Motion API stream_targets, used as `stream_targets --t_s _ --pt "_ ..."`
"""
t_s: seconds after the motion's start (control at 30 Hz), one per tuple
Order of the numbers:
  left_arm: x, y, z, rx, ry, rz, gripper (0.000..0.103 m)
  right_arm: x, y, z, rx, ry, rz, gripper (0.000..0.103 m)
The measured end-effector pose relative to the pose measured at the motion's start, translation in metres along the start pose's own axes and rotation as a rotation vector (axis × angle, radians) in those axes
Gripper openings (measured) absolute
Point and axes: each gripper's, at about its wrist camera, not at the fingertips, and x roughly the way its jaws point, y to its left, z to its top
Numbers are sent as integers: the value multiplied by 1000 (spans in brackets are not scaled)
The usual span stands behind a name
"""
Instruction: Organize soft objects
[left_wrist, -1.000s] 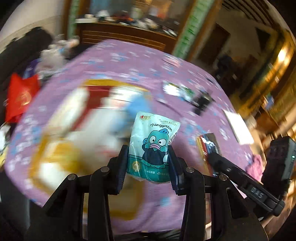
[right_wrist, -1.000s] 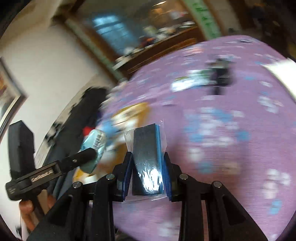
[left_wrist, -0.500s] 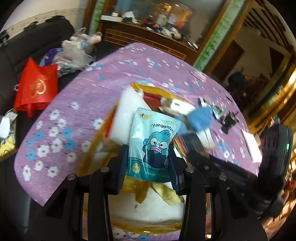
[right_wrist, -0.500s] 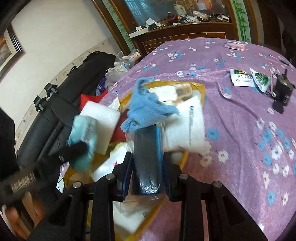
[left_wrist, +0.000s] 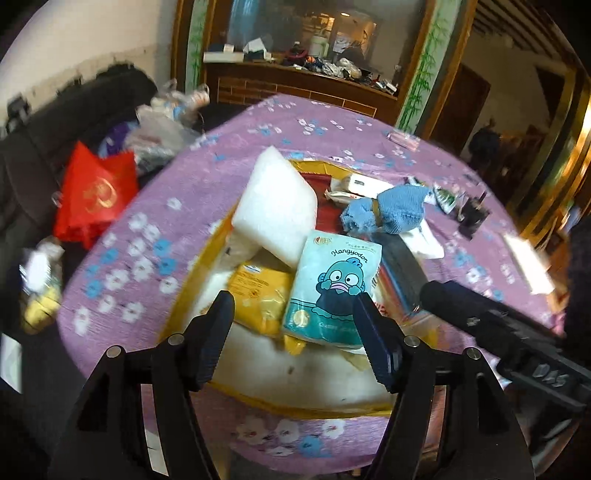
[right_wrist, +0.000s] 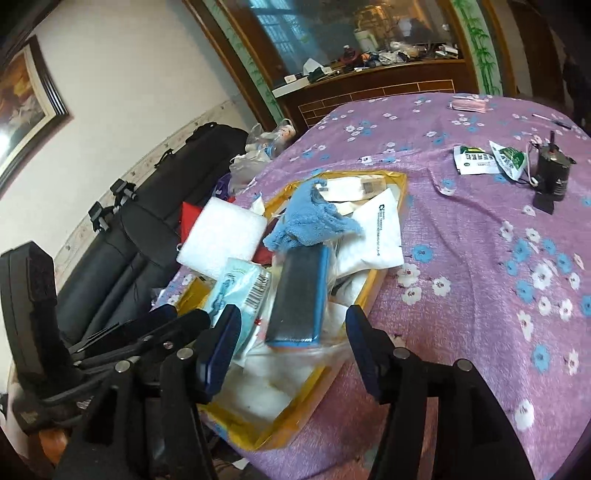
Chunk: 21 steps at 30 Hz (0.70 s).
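Beyond my work: red bag (left_wrist: 94, 194) on black sofa (right_wrist: 122, 236); framed picture (right_wrist: 26, 107) on wall; wooden sideboard (right_wrist: 376, 88) behind the table.

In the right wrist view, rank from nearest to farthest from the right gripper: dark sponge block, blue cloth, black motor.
1. Dark sponge block, just ahead in the yellow tray.
2. Blue cloth, behind it on the pile.
3. Black motor, far right on the tablecloth.

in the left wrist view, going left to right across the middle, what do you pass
red bag → white foam block → blue knitted cloth → small dark device
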Motion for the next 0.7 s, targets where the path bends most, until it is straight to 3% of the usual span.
stream_targets --t_s 0.1,0.2,0.4,0.7 --pt "-9 -8 1 45 -18 71 67 -14 5 3 -8 -16 -3 59" --pt "-20 -10 2 35 -26 66 67 -28 11 2 -33 -36 -13 60" --pt "-49 -25 4 98 -101 184 67 -59 25 -8 -48 -92 -11 72" --pt "-72 -41 2 125 -146 220 67 -79 42 -18 -142 -127 -68 73"
